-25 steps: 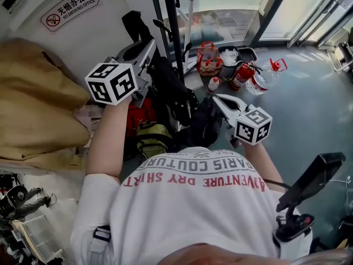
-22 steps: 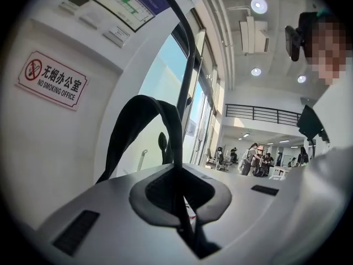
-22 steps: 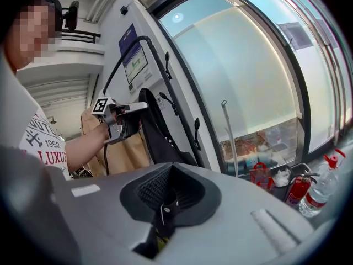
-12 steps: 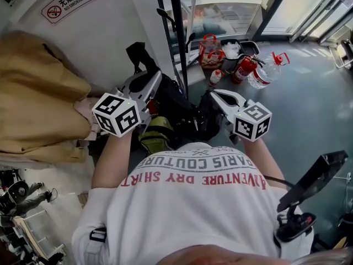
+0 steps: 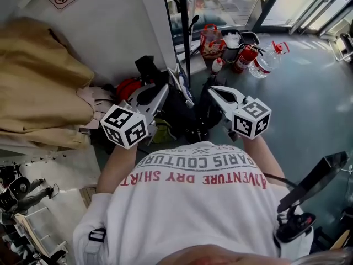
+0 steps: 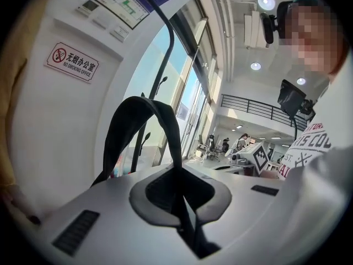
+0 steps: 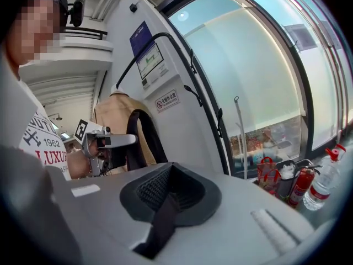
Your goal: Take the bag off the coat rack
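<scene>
Grey floor [image 5: 309, 104]; extinguisher [image 5: 243, 59], water bottle [image 5: 267, 60] lying

The bag [image 5: 179, 110] and its strap [image 6: 120, 131] are black, like the coat rack [image 5: 185, 37]. The left claw [image 5: 164, 88] and right claw [image 5: 212, 89] are pale grey with dark grey pads, their cubes patterned in black-and-white squares. The coat [image 5: 38, 81] is tan, the fire extinguisher [image 5: 244, 58] red, the floor [image 5: 309, 104] grey-blue.

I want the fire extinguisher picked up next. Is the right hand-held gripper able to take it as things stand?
Probably not yet: the right hand-held gripper is shut on the bag's black strap. The fire extinguisher itself sits in the open beyond it.
</scene>
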A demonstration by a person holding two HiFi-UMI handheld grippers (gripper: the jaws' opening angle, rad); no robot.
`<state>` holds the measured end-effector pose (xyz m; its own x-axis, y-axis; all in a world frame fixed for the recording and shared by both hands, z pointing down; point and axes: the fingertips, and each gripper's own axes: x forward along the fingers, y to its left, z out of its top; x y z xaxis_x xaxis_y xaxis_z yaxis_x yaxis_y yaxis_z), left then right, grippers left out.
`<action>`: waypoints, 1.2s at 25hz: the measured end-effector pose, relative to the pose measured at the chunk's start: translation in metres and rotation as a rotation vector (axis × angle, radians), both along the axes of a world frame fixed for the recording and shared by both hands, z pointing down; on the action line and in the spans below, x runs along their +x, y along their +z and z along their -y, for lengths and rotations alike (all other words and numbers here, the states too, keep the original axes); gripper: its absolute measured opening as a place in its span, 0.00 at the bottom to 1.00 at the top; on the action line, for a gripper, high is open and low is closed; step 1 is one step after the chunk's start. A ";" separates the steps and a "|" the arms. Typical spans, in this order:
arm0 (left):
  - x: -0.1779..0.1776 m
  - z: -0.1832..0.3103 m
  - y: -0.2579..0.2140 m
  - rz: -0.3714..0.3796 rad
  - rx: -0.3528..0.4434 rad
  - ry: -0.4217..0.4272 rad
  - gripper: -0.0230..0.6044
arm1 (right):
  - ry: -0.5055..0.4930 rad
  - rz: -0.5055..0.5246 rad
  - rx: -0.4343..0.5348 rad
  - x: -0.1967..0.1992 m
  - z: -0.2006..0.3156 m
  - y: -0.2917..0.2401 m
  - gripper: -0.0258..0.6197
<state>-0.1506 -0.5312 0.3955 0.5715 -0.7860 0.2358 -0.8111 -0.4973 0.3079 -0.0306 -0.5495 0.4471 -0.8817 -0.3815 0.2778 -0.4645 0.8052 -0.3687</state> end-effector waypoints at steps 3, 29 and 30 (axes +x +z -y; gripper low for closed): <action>0.005 -0.038 -0.002 -0.005 0.003 0.027 0.05 | 0.006 -0.009 0.011 -0.005 -0.036 -0.001 0.04; 0.020 -0.395 -0.002 -0.057 0.031 0.091 0.05 | 0.063 -0.033 0.066 0.017 -0.385 -0.009 0.04; 0.024 -0.413 -0.002 -0.056 0.037 0.082 0.05 | 0.055 -0.031 0.069 0.022 -0.402 -0.008 0.04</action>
